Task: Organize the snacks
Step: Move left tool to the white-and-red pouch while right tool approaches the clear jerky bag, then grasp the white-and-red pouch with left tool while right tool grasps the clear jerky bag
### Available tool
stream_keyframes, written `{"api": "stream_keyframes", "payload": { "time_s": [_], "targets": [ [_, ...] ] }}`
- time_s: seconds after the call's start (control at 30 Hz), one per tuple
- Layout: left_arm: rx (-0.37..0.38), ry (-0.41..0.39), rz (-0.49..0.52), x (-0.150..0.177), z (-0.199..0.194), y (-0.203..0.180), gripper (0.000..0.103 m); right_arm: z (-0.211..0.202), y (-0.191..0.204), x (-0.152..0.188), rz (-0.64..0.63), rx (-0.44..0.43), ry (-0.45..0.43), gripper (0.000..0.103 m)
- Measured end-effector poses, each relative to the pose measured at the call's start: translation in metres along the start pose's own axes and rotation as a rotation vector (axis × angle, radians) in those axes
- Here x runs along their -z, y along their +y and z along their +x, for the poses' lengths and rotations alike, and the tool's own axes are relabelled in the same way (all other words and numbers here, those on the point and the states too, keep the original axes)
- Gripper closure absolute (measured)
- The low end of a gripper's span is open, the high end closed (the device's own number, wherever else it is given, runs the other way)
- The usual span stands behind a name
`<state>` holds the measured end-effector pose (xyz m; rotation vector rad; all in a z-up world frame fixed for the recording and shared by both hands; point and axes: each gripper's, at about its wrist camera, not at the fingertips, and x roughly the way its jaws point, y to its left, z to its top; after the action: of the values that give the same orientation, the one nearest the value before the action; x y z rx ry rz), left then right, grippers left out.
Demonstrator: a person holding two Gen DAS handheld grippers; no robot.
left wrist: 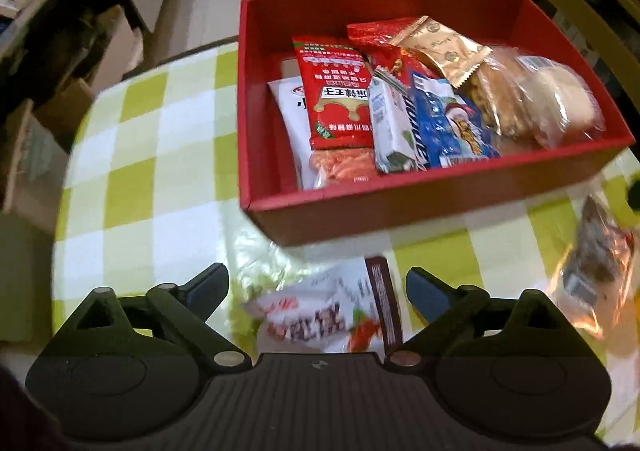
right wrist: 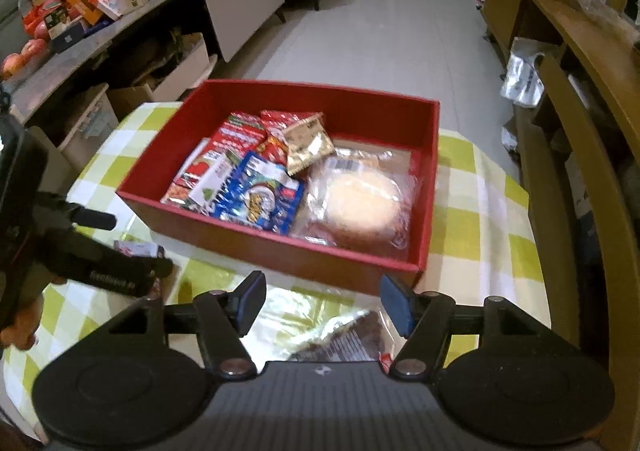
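Though most of the snacks already lay in the red box (left wrist: 400, 207), the sorting looked unfinished. Inside it sat a red packet (left wrist: 338, 95), a blue packet (left wrist: 452, 123), a gold sachet (left wrist: 440, 49) and a wrapped round bun (right wrist: 360, 207), crowded toward one side. Two items remained out on the checked counter (left wrist: 152, 155), near the box's front wall: a white-and-red pouch (left wrist: 332, 311) and a clear-wrapped dark snack (right wrist: 344, 339).

Left gripper (left wrist: 318, 291) hung low over the pouch, fingers (left wrist: 208, 287) spread wide to either side of it, holding nothing. Right gripper (right wrist: 324, 303) was likewise poised above the dark snack, fingers (right wrist: 396, 303) parted and empty. Contact with either item could not be made out. By my judgement, two pickups were left.
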<state>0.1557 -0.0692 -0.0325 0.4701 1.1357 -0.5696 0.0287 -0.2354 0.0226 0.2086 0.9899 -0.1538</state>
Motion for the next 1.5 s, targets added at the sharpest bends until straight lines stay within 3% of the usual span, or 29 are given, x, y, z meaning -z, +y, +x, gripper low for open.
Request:
{"api": "stream_keyframes", "payload": {
  "time_s": [0.17, 0.33, 0.5, 0.7, 0.83, 1.03, 1.1, 1.13, 1.17, 1.27, 1.4, 1.5],
  "targets": [
    [0.056, 0.085, 0.019, 0.006, 0.018, -0.003, 0.01, 0.005, -0.006, 0.001, 0.012, 0.006, 0.016, 0.034],
    [0.102, 0.13, 0.046, 0.036, 0.004, -0.008, 0.01, 0.0, -0.006, 0.0, 0.025, -0.007, 0.006, 0.034],
    [0.063, 0.116, 0.064, 0.055, -0.013, -0.016, 0.007, -0.004, -0.003, 0.008, 0.028, -0.005, 0.027, 0.034],
    [-0.019, 0.123, 0.165, 0.075, -0.013, -0.036, 0.006, -0.009, -0.01, 0.02, 0.056, -0.003, 0.045, 0.034],
    [0.031, 0.131, 0.146, 0.075, -0.019, -0.039, 0.027, -0.004, -0.018, 0.025, 0.104, -0.002, 0.071, 0.033],
    [0.077, 0.147, 0.13, 0.07, -0.023, -0.042, 0.047, 0.006, -0.027, 0.037, 0.158, 0.008, 0.12, 0.032],
    [0.059, 0.149, 0.11, 0.071, -0.025, -0.042, 0.041, 0.012, -0.035, 0.041, 0.208, 0.009, 0.144, 0.03],
    [0.039, 0.151, 0.098, 0.07, -0.023, -0.04, 0.029, 0.014, -0.039, 0.043, 0.231, 0.016, 0.153, 0.029],
    [0.026, 0.143, 0.095, 0.069, -0.024, -0.039, 0.025, 0.016, -0.041, 0.045, 0.249, 0.023, 0.159, 0.029],
    [0.053, 0.124, 0.065, 0.058, -0.024, -0.037, 0.013, 0.022, -0.046, 0.05, 0.315, 0.023, 0.167, 0.029],
    [0.017, 0.119, 0.045, 0.051, -0.019, -0.046, 0.012, 0.033, -0.035, 0.056, 0.368, 0.003, 0.194, 0.028],
    [-0.01, 0.137, 0.057, 0.051, -0.016, -0.053, 0.016, 0.036, -0.023, 0.058, 0.365, 0.031, 0.18, 0.021]
  ]
}}
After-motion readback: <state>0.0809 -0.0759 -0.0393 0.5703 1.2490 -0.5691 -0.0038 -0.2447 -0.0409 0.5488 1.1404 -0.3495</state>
